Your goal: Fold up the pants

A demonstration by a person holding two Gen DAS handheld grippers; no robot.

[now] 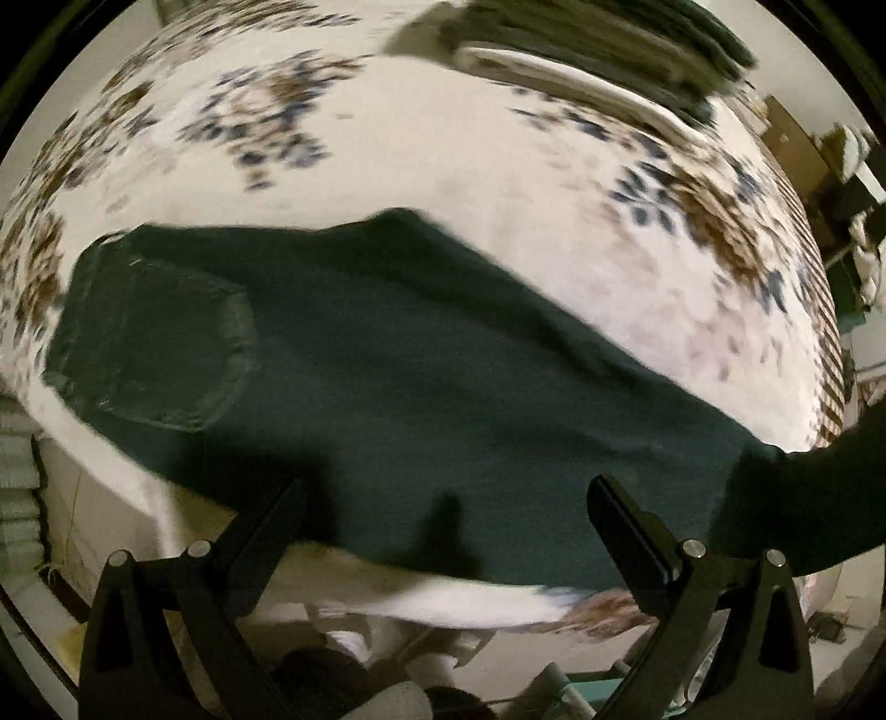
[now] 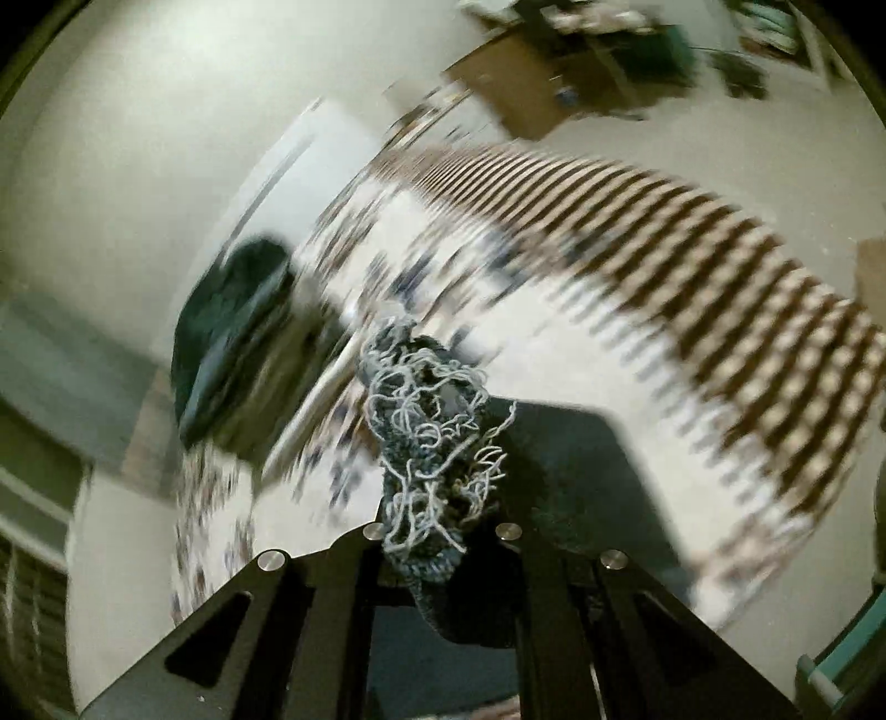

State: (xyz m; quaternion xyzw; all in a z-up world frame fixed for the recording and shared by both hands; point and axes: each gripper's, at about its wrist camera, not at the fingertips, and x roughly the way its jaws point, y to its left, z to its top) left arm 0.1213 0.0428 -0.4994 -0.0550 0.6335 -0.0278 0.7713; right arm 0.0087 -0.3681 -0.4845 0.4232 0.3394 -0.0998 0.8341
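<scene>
Dark green pants lie across a flower-printed bedsheet, back pocket at the left, one leg running off to the lower right. My left gripper is open and empty, hovering over the near edge of the pants. In the right wrist view my right gripper is shut on the frayed leg hem of the pants, with loose pale threads sticking out above the fingers and dark cloth hanging behind. The view is blurred by motion.
A stack of folded dark clothes lies on the bed at the far side. The bed's striped border and a brown cardboard box show in the right wrist view. Clutter lies on the floor below the bed edge.
</scene>
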